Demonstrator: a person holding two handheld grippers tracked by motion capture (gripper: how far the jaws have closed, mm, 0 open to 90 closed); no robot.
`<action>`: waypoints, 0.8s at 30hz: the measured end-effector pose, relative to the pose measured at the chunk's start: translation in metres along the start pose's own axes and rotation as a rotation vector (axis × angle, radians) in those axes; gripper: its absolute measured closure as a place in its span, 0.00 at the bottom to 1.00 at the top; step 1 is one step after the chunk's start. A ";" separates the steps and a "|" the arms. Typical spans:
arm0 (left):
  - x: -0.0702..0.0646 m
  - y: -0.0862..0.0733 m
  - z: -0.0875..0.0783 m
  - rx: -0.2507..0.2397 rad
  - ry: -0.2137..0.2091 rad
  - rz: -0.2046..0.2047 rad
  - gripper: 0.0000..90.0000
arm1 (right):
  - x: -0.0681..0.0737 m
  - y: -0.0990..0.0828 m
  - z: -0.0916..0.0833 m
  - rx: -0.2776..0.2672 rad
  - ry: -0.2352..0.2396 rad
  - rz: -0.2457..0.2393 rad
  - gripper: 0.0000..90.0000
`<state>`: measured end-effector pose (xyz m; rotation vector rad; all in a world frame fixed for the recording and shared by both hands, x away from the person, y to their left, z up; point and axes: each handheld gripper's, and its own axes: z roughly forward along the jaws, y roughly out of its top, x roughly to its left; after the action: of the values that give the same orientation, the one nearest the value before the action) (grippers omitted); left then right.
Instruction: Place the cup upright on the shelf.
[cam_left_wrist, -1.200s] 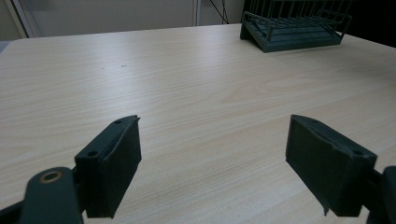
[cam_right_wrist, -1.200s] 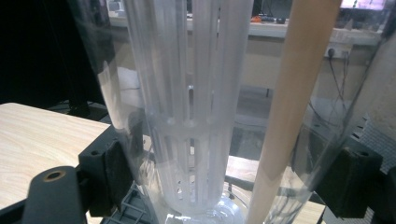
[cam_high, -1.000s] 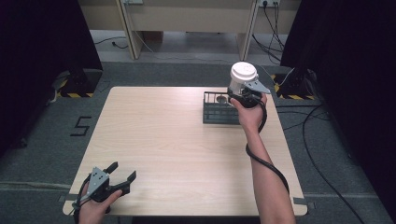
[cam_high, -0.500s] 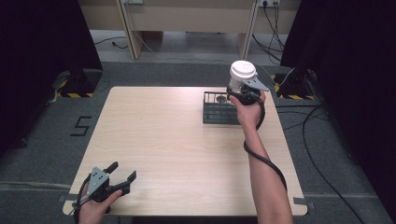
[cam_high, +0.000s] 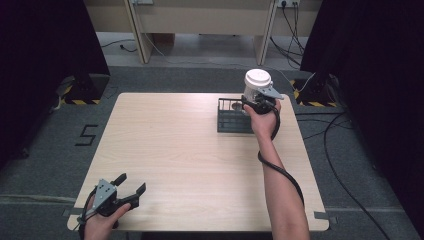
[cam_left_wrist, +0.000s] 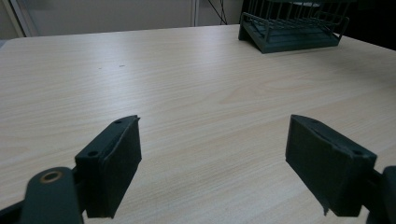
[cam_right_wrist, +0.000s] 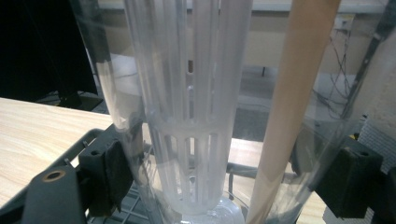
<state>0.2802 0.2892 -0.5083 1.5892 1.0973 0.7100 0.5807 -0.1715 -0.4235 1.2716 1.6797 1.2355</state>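
High view shows the left gripper (cam_high: 131, 188) down at the near left corner of the table (cam_high: 175, 150). A hand holds it low, just over the wood. Its two jaws are spread wide and there is nothing between them. Left gripper view says the same: the two black pads (cam_left_wrist: 114, 163) stand far apart with bare wood in the gap. I think it waits there so it stays out of the way of the other arm.

Farther back, on the right side of the table, sits a dark wire rack (cam_high: 235, 116). It is near the far right edge, well apart from the left gripper.

Right over the far end of that rack, the right gripper (cam_high: 252, 102) holds a clear plastic bottle (cam_high: 256, 86) with a white lid (cam_high: 257, 78). The bottle stands upright. In the right gripper view, the jaws press on both sides of the bottle (cam_right_wrist: 205, 116), so the grip looks snug. A white slotted tube (cam_right_wrist: 189, 140) runs down the middle inside it. The rack's wires show below the bottle.

I think the bottle is held straight up so it can go cleanly in or out of the rack. I cannot tell if its bottom touches the rack.
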 end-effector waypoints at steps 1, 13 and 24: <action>0.000 0.000 0.000 0.000 0.000 0.000 0.20 | 0.000 -0.001 0.001 0.004 0.000 -0.001 0.21; 0.000 0.000 0.000 -0.003 -0.002 -0.001 0.20 | 0.004 -0.010 0.009 0.033 -0.005 -0.011 0.21; 0.000 0.000 0.000 -0.005 -0.003 -0.004 0.20 | 0.005 -0.020 0.014 0.064 -0.013 -0.007 0.21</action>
<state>0.2800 0.2894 -0.5081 1.5833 1.0955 0.7072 0.5856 -0.1643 -0.4470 1.3081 1.7257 1.1750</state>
